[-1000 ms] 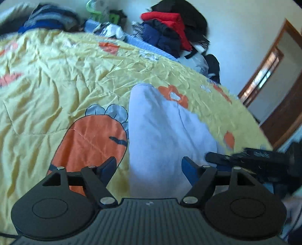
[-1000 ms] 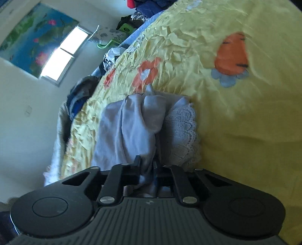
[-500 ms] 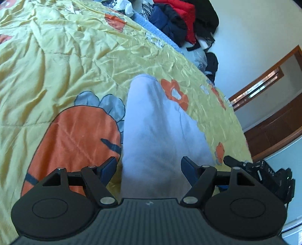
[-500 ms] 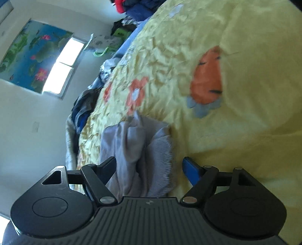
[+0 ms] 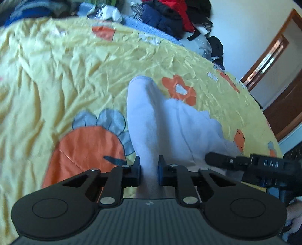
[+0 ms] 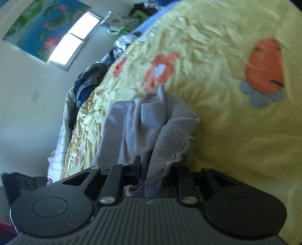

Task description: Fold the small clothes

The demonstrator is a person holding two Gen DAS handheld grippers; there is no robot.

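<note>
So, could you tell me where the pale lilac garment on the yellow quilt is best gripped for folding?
By its near hem, one gripper at each end. The left gripper has just closed on the plain edge of the garment, and the right gripper on the lace-trimmed corner. Coming from the near side suits it, because it lies lengthwise away on the quilt.

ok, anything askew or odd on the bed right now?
The lavender garment is bunched, not flat, lace trim twisted up between the right tongs. Left tongs pinch another fold. Loose clothes pile behind the quilt.
</note>
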